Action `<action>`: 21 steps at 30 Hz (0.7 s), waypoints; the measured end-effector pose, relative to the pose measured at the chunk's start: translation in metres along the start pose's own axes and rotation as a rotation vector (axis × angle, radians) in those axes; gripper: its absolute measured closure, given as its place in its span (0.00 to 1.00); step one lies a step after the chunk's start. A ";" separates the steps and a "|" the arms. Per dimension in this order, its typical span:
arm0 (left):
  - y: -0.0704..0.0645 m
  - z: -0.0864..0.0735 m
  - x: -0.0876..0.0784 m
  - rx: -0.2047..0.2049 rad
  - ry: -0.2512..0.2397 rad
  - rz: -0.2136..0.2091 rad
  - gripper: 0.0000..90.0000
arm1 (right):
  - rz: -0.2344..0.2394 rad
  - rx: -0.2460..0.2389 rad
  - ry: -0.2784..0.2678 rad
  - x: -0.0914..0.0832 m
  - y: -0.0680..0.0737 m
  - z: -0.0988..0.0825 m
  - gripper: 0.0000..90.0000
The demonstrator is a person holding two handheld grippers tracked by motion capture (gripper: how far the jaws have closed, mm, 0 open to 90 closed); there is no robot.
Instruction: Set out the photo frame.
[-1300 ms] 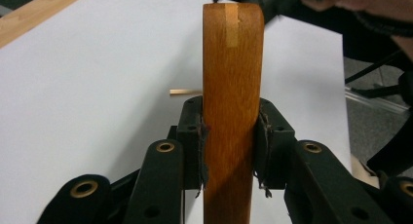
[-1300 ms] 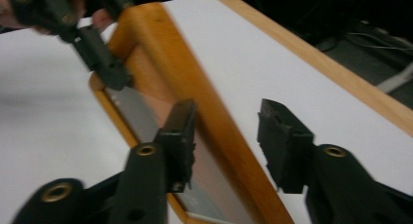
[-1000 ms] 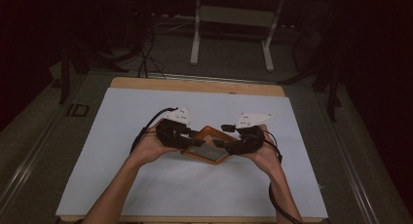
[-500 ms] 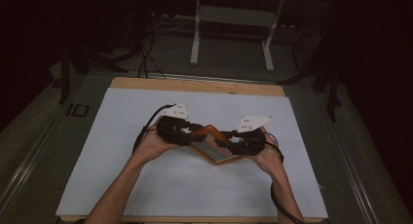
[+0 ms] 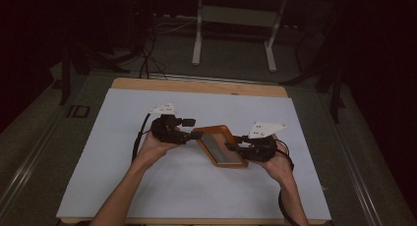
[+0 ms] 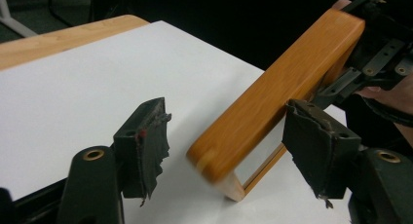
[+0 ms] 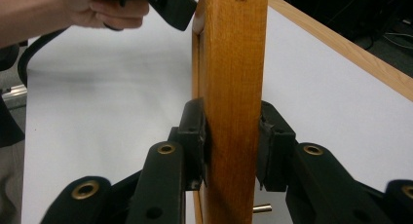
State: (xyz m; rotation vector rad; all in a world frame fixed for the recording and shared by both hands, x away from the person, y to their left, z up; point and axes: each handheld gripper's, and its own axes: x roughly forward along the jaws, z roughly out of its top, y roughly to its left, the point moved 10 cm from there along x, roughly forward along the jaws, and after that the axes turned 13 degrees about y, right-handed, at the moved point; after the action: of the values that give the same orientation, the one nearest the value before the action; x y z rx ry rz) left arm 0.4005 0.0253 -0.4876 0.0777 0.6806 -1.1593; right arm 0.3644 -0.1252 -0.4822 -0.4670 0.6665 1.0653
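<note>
An orange-brown wooden frame with a grey inner panel sits mid-table between both hands. My right gripper is shut on its near right side; in the right gripper view both pads press the wood, and the jaws have just been closing. My left gripper stands open at the frame's far left corner. In the left gripper view the frame's end lies between the pads without touching them. These jaws have just been opening.
A white sheet covers the wooden table, whose bare edge shows at the far side. Beyond it lie a dark floor, cables and the legs of a metal stand. Cables trail from both grippers.
The left jaws have come off the frame and stand wide. The right jaws have closed on it, and the frame has shifted a little to the right with the right hand.
</note>
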 end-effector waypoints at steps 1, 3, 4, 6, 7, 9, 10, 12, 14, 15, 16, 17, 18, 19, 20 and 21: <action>0.000 -0.001 0.002 -0.002 -0.002 -0.001 0.36 | 0.001 0.004 -0.007 -0.001 0.000 -0.001 0.76; -0.002 -0.005 0.008 0.006 0.012 -0.009 0.36 | 0.003 0.012 -0.016 -0.002 -0.002 -0.003 0.76; -0.003 -0.007 0.013 0.009 0.018 -0.010 0.36 | 0.009 0.015 -0.019 -0.002 -0.001 -0.004 0.76; -0.006 -0.010 0.021 0.013 0.035 -0.019 0.35 | 0.008 0.014 -0.017 -0.004 -0.001 -0.006 0.76; -0.007 -0.011 0.026 0.014 0.042 -0.025 0.35 | 0.008 0.011 -0.018 -0.004 -0.001 -0.006 0.76; -0.013 -0.014 0.037 0.021 0.056 -0.045 0.35 | 0.008 0.008 -0.018 -0.005 0.000 -0.007 0.76; -0.015 -0.015 0.041 0.026 0.065 -0.050 0.36 | 0.007 0.009 -0.018 -0.005 0.000 -0.008 0.76; -0.019 -0.018 0.048 0.027 0.067 -0.049 0.39 | 0.004 0.021 -0.018 -0.006 -0.001 -0.009 0.76; -0.019 -0.018 0.051 0.017 0.051 -0.037 0.42 | 0.003 0.033 -0.023 -0.007 -0.002 -0.011 0.76; -0.019 -0.017 0.051 0.010 0.039 -0.040 0.45 | 0.007 0.039 -0.024 -0.007 -0.003 -0.013 0.76; -0.019 -0.017 0.050 0.008 0.036 -0.044 0.48 | 0.007 0.040 -0.027 -0.008 -0.003 -0.014 0.76; -0.019 -0.018 0.051 0.010 0.035 -0.041 0.49 | 0.005 0.041 -0.029 -0.008 -0.003 -0.015 0.76; -0.019 -0.019 0.051 0.016 0.040 -0.036 0.49 | 0.003 0.041 -0.030 -0.009 -0.004 -0.016 0.76; -0.019 -0.020 0.053 0.020 0.045 -0.030 0.50 | 0.004 0.042 -0.029 -0.009 -0.003 -0.017 0.76; -0.020 -0.023 0.055 0.021 0.053 -0.033 0.50 | 0.004 0.042 -0.030 -0.009 -0.003 -0.017 0.76; -0.020 -0.026 0.057 0.023 0.063 -0.034 0.48 | 0.003 0.041 -0.031 -0.010 -0.002 -0.017 0.76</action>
State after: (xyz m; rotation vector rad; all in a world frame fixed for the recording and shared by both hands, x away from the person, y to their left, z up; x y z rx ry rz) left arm 0.3842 -0.0200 -0.5330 0.1229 0.7265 -1.2015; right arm 0.3589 -0.1435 -0.4878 -0.4135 0.6605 1.0575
